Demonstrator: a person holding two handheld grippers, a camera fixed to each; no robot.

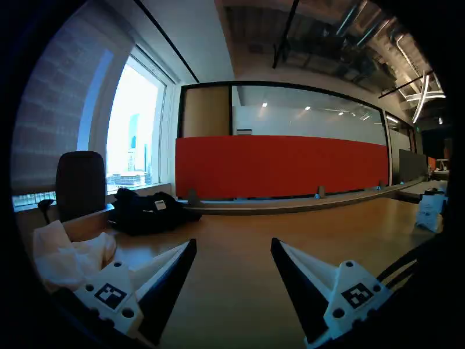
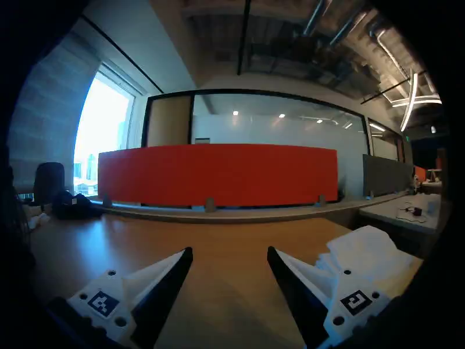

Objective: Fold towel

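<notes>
In the right gripper view, a white towel (image 2: 366,253) lies crumpled on the wooden table (image 2: 232,244) just right of my right gripper (image 2: 229,253), which is open with bare wood between its fingers. In the left gripper view, my left gripper (image 1: 232,244) is open too and holds nothing. A pale, crumpled cloth (image 1: 64,253) lies at the table's left end, just beyond the left finger (image 1: 145,279).
A black bag (image 1: 145,212) sits at the far left of the table near a dark office chair (image 1: 80,183) and a bright window. A red divider panel (image 1: 279,166) runs along the table's back edge. A white bottle-like item (image 1: 430,209) stands at the right.
</notes>
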